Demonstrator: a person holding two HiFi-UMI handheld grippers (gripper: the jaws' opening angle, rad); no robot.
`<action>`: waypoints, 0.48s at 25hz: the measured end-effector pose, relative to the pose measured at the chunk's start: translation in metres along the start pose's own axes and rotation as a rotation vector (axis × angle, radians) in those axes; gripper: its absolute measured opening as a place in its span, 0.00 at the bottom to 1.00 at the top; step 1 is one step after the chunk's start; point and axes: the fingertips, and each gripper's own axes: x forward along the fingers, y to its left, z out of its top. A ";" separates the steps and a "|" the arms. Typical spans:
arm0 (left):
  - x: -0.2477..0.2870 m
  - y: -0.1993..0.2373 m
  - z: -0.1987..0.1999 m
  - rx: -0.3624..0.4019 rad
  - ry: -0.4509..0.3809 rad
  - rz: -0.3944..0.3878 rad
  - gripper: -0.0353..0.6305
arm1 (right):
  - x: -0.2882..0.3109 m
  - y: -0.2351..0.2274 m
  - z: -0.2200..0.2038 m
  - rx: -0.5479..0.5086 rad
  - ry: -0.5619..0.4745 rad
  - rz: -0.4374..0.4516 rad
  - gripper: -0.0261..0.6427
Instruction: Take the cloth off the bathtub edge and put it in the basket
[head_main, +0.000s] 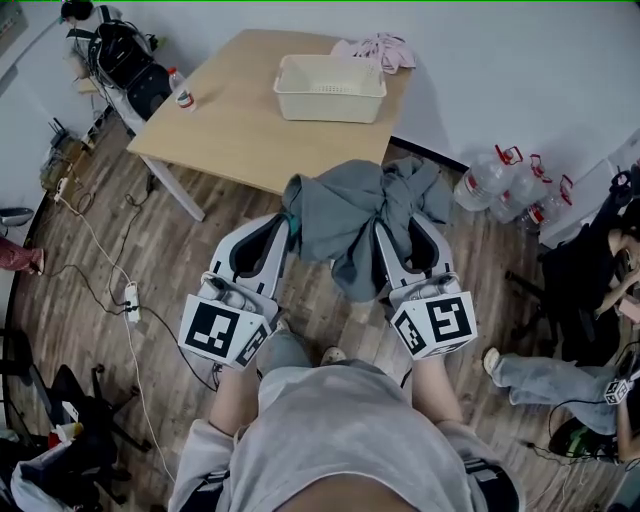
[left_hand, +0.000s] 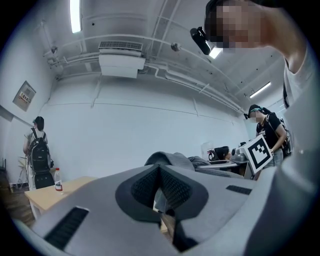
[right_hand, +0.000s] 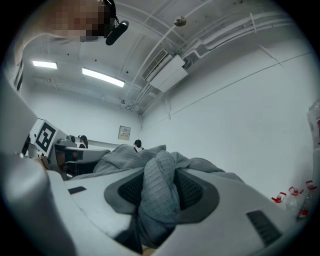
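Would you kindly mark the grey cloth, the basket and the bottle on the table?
cloth (head_main: 345, 215), head view, its bunched middle.
basket (head_main: 330, 106), head view, its front wall.
bottle (head_main: 184, 95), head view, its body.

No legible words, brand names or numbers appear anywhere in this scene. The marker cube (head_main: 222, 332) of the left gripper (head_main: 285, 225) and the marker cube (head_main: 436, 325) of the right gripper (head_main: 392, 230) show only black-and-white square patterns, not lettering. A framed wall notice (left_hand: 24, 96) is too small to read. So is the red label on the bottle (head_main: 183, 92) standing on the wooden worktop (head_main: 240, 135).
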 end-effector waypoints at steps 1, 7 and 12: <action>0.003 0.003 -0.002 -0.003 0.003 -0.001 0.05 | 0.003 -0.003 -0.001 0.001 0.002 -0.003 0.28; 0.029 0.030 -0.009 -0.015 0.012 -0.038 0.05 | 0.032 -0.014 -0.006 0.008 0.010 -0.050 0.28; 0.049 0.067 -0.009 -0.020 0.012 -0.080 0.05 | 0.068 -0.015 -0.002 -0.001 0.008 -0.096 0.28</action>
